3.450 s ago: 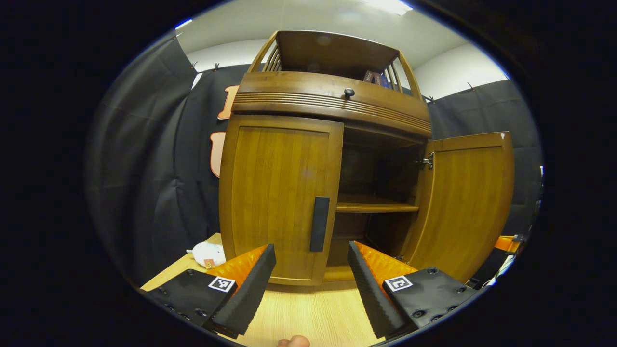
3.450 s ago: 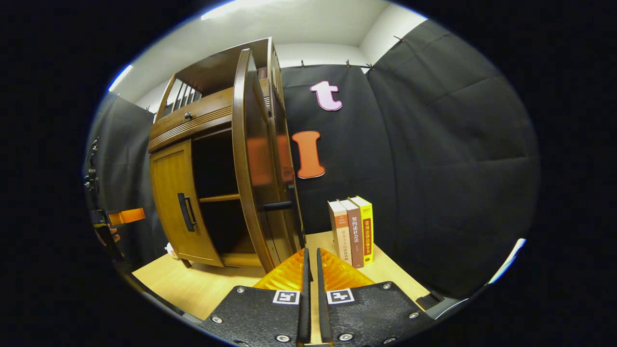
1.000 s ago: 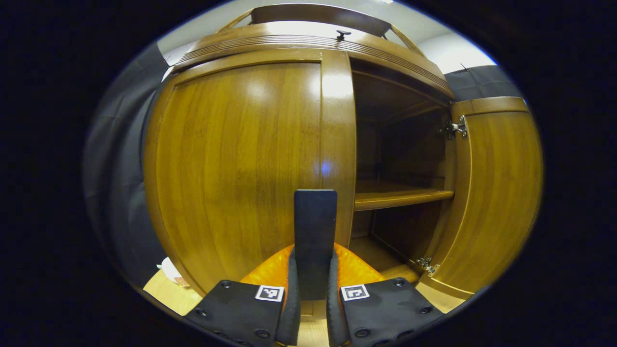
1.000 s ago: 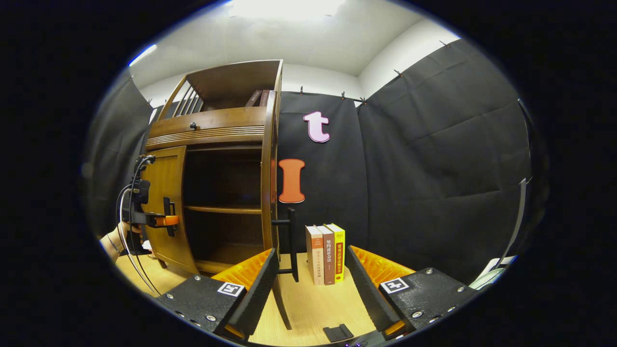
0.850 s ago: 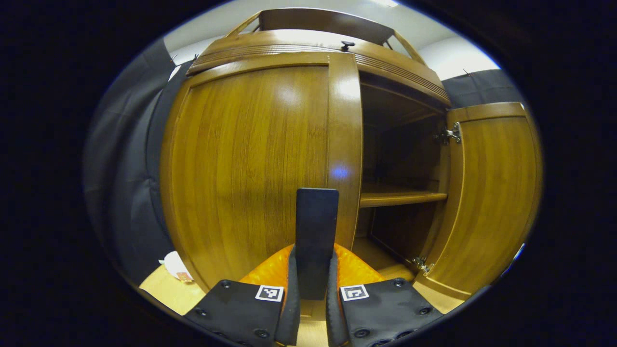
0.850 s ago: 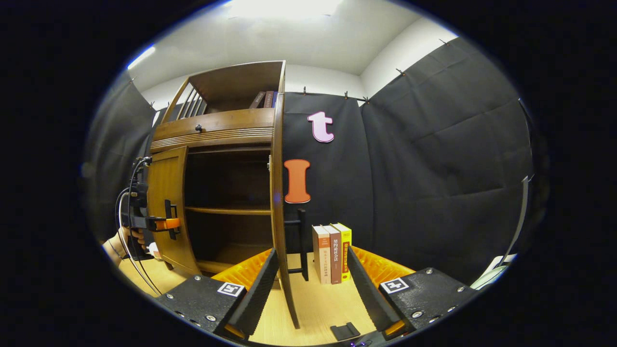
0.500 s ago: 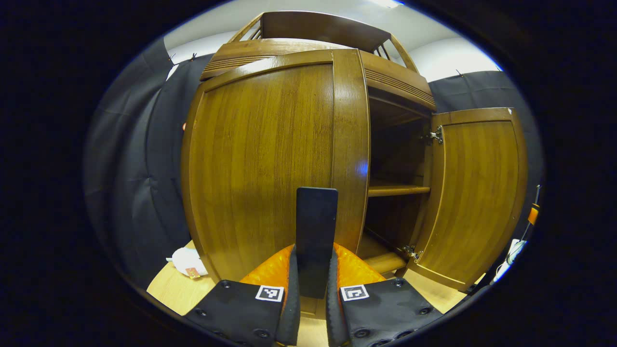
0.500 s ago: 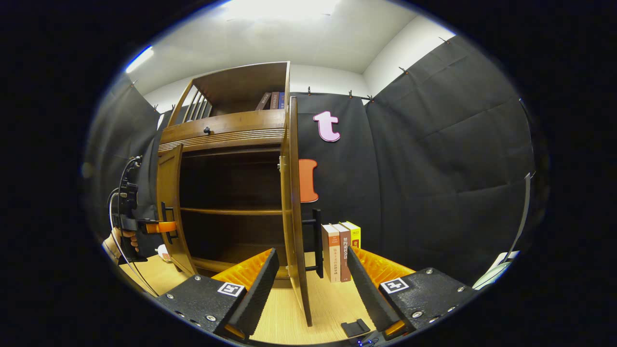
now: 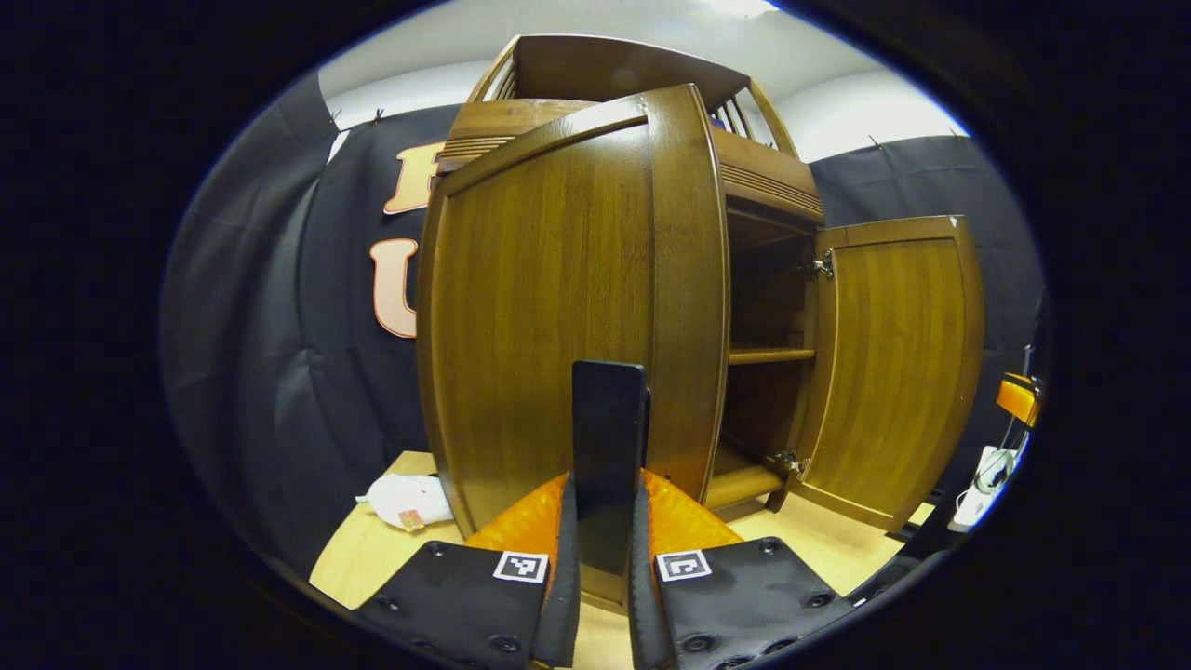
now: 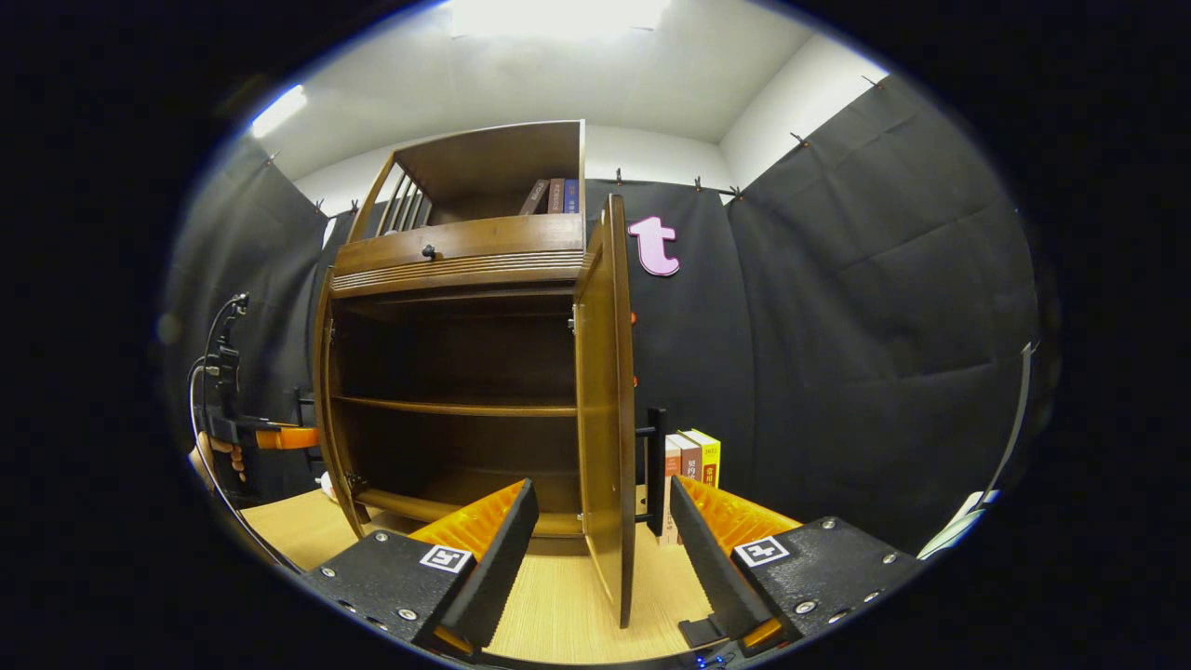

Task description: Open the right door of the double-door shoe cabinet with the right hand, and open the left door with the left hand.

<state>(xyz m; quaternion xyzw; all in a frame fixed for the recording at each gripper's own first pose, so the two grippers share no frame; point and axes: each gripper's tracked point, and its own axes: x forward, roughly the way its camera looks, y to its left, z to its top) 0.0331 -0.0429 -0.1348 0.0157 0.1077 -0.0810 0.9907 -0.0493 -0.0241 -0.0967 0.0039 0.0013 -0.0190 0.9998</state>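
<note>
Right door (image 10: 605,409) stands open, right gripper (image 10: 603,549) spread empty (centre frame); left gripper (image 9: 605,558) clamps the left door's handle (image 9: 608,437), door swung nearly wide.

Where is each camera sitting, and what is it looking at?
Left gripper view: rides the left gripper, facing the left door close up; its fingers pinch the black handle.
Right gripper view: rides the right gripper, held back with fingers apart, facing the cabinet's open inside; the right door stands edge-on, and a hand is far left.
Shared: both doors, the middle shelf, the wooden table.
</note>
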